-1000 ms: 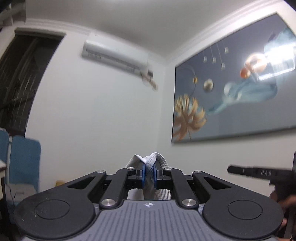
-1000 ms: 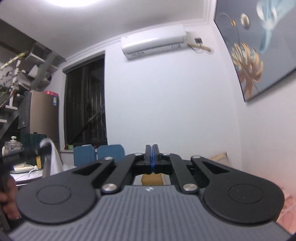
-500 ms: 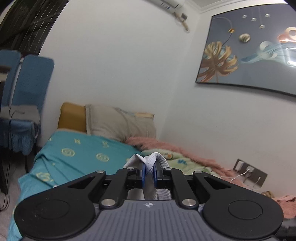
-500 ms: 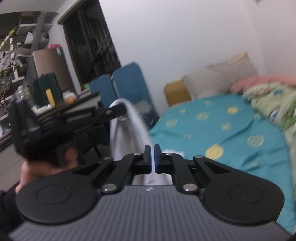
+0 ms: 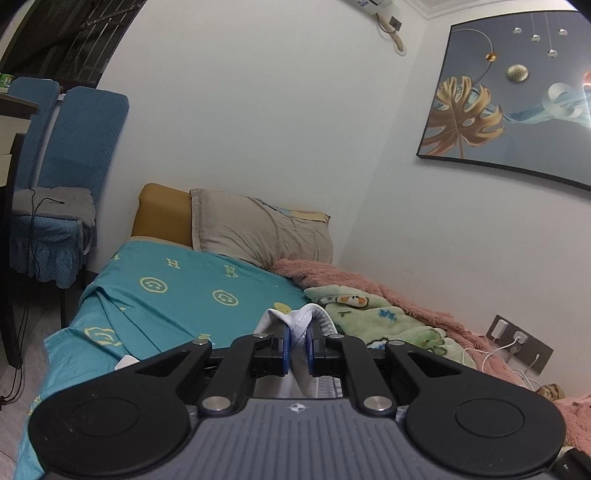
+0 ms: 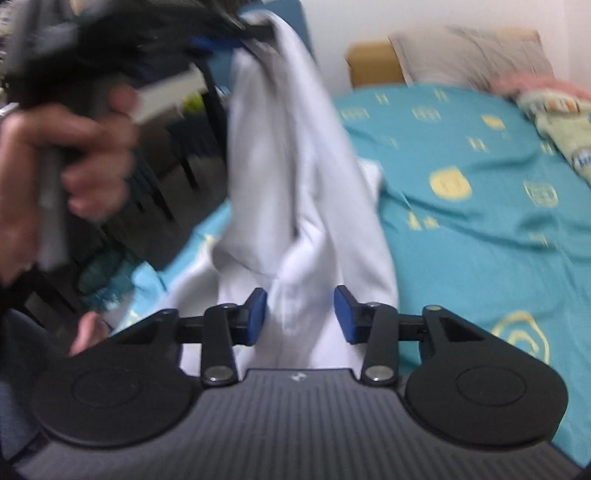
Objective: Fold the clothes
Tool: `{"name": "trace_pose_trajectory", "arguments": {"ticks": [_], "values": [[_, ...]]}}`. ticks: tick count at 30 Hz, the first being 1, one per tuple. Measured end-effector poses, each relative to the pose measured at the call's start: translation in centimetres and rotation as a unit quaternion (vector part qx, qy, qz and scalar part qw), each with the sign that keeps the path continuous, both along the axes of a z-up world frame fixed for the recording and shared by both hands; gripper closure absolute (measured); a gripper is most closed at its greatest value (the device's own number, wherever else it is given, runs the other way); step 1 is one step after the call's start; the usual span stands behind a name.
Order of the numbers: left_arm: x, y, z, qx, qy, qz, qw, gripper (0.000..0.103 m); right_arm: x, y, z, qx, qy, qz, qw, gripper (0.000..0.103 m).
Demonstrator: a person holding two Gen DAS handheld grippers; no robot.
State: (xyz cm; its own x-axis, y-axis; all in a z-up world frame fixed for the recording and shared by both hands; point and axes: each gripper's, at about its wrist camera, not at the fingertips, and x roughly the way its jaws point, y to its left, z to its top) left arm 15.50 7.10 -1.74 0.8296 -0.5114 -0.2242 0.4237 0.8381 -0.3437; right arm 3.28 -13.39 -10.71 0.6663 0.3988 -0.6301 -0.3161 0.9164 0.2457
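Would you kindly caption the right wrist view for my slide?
Open right gripper approaches a white garment hanging from the left gripper over a teal bed.

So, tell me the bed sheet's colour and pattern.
Teal bed sheet with pale yellow smiley faces and letters; clearest in the left wrist view.

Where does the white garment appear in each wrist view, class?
Left wrist view: white garment, low centre, pinched in the left claw.
Right wrist view: white garment, centre, hanging down between the open right claw pads.
Shared landmark: teal bedsheet.
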Motion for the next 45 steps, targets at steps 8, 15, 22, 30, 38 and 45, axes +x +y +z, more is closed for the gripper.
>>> {"name": "trace_pose_trajectory", "arguments": {"ticks": [8,15,22,30,38,45], "values": [[-1.6,1.1,0.4,-0.010,-0.004,0.016,0.9998,0.094,-0.4,-2.8,0.5,0.079,0.026,-0.006,0.997,0.097],[-2.8,2.0,0.5,-0.022,-0.002,0.028,0.9994,0.094,-2.6,-7.1,3.2,0.145,-0.013,-0.049,0.988,0.098],[-4.3,0.6,0.1,-0.017,0.020,-0.038,0.9989,0.094,-1.1,-10.6,6.7,0.071,-0.071,-0.123,0.987,0.098],[-2.3,-4.1,-4.2,0.032,0.093,-0.073,0.9925,0.094,3.2,-14.3,1.7,0.015,0.041,-0.268,0.962,0.093],[-1.3,-4.4,-4.5,0.019,0.084,-0.072,0.9937,0.094,1.1,-11.9,1.0,0.002,0.016,-0.267,0.963,0.023],[-2.3,-3.9,-3.4,0.013,0.062,-0.066,0.9958,0.094,3.1,-4.4,0.4,-0.117,-0.042,-0.158,0.980,0.023]]}}
